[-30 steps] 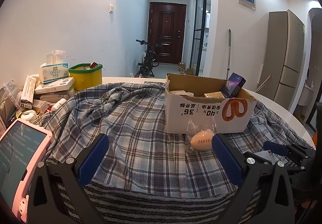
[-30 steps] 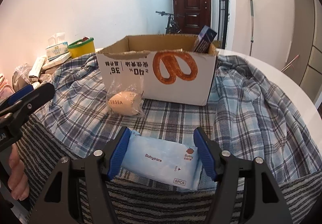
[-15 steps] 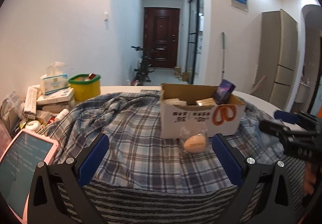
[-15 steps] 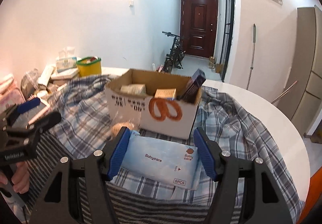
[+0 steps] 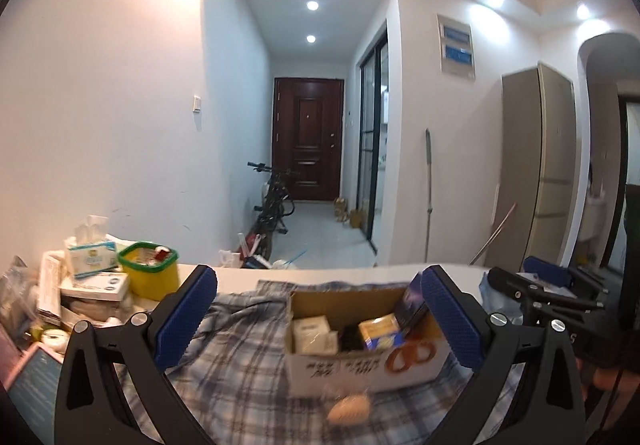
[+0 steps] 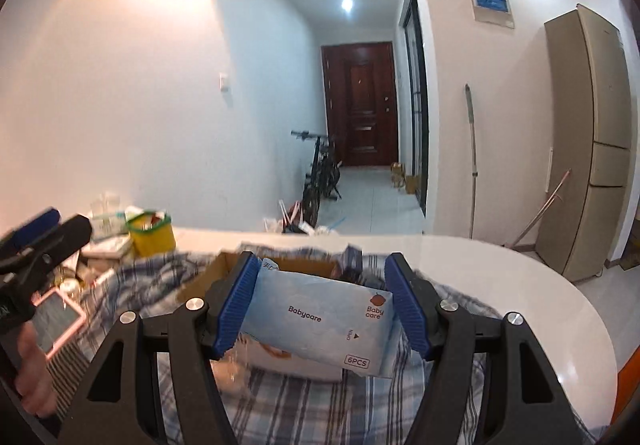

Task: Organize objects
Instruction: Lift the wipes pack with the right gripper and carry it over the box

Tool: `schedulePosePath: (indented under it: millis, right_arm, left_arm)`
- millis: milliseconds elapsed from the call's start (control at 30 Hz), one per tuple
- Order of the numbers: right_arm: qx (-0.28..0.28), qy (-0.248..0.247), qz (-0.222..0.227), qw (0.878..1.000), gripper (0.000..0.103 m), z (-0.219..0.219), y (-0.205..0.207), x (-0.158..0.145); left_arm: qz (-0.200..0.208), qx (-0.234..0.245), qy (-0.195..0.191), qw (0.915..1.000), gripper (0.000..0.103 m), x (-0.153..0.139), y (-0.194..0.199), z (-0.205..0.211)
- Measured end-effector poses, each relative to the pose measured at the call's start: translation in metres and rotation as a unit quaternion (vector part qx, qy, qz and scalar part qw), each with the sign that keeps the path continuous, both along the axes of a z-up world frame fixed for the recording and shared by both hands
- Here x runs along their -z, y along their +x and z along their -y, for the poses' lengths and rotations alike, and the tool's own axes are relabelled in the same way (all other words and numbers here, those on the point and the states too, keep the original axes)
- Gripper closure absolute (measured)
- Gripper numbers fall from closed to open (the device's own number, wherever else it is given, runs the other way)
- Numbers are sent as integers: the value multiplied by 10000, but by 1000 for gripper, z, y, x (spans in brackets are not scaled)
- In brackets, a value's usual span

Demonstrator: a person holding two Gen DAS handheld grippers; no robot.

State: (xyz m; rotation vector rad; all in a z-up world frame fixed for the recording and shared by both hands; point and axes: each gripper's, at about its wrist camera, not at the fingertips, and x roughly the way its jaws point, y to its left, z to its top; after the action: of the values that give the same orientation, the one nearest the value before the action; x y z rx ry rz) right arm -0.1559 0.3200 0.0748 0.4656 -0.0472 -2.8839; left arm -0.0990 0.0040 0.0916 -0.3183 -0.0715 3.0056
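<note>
Gripping a pale blue Babycare wipes pack [image 6: 320, 321] by its two short ends, the right gripper [image 6: 325, 303] holds it in the air in front of an open cardboard box [image 5: 360, 361], the blue pads [image 6: 236, 305] pressed against the pack on either side. The left gripper [image 5: 320, 319] hangs with its jaws wide apart and nothing between them, the box seen through the gap. The box stands on a blue-and-grey plaid cloth [image 5: 240, 373] spread over a white round table [image 6: 520, 285], toward the table's far edge, and carries several small cartons, among them a yellow-and-blue one [image 5: 378, 331] and a dark one leaning in its right corner. A cream egg-shaped item in clear wrap [image 5: 349, 408], blurred, lies on the cloth just before the box's near wall. At the table's left edge sit a yellow tub with a green rim [image 5: 150, 271], a tissue box [image 5: 90, 251] atop stacked packets, and a pink-cased tablet [image 6: 56, 319]. Part of a hand [image 6: 30, 377] shows at the right wrist view's lower left. Beyond the table a hallway runs past a parked bicycle [image 6: 320, 173] to a dark red door [image 6: 362, 105]; a tall beige refrigerator [image 6: 592, 141] stands by the right wall.
</note>
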Motion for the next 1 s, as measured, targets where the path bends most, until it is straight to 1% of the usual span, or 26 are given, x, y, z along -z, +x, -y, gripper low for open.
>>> schedulePosePath:
  millis: [100, 200, 233, 267, 300, 333, 367, 400, 433, 467, 500, 567, 600, 633, 733, 833, 900, 967, 1000]
  right_arm:
    - [149, 121, -400, 9990, 38, 3, 1, 1]
    - [581, 338, -956, 9931, 38, 7, 2, 20]
    - [769, 438, -1069, 9903, 38, 7, 1, 29]
    - [860, 543, -1080, 9889, 38, 8, -2, 36]
    - [864, 650, -1000, 9891, 38, 9, -7, 40]
    - [789, 713, -816, 9910, 38, 9, -14, 44]
    - [728, 670, -688, 9927, 38, 8, -18, 47]
    - [691, 584, -592, 9941, 38, 6, -20, 49]
    - [670, 524, -509, 9951, 38, 4, -23, 51]
    - [646, 542, -440, 9955, 38, 4, -24, 53]
    - [629, 599, -409, 9954, 38, 5, -24, 54]
    - [468, 586, -413, 9963, 38, 7, -20, 53]
    - [315, 509, -449, 9972, 38, 6, -18, 51]
    - [215, 489, -464, 9975, 38, 7, -16, 49]
    - [176, 630, -444, 9969, 38, 10, -13, 52]
    - [98, 528, -294, 9981, 38, 9, -16, 57]
    - [85, 477, -226, 9986, 38, 7, -18, 58]
    - [104, 464, -226, 9986, 38, 5, -17, 58]
    - [105, 467, -233, 9986, 38, 4, -16, 58]
  left_arm:
    - [25, 48, 1, 10000, 0, 9, -14, -6]
    - [2, -79, -81, 9999, 0, 26, -24, -6]
    - [22, -62, -144, 9999, 0, 32, -28, -6]
    - [86, -16, -234, 9997, 0, 38, -32, -7]
    - [162, 14, -301, 9994, 0, 44, -36, -8]
    - [255, 43, -338, 9991, 0, 51, -40, -8]
    - [429, 132, -293, 9986, 0, 60, -47, -6]
    - [620, 235, -212, 9976, 0, 65, -53, -5]
    - [984, 415, -48, 9943, 0, 73, -63, -3]
    - [1241, 541, 104, 9907, 0, 79, -70, -2]
    - [1374, 574, 231, 9886, 0, 84, -75, 0]
    - [1457, 371, 299, 9882, 0, 92, -79, 1]
    - [1519, 292, 241, 9877, 0, 96, -83, 0]
    - [1610, 321, 183, 9863, 0, 100, -87, -2]
    - [1746, 395, 82, 9838, 0, 106, -91, -10]
    - [1855, 498, -209, 9812, 0, 113, -91, -22]
    - [2113, 606, -411, 9747, 0, 123, -96, -29]
    - [2567, 740, -420, 9627, 0, 137, -104, -35]
    - [2692, 745, -403, 9593, 0, 142, -107, -36]
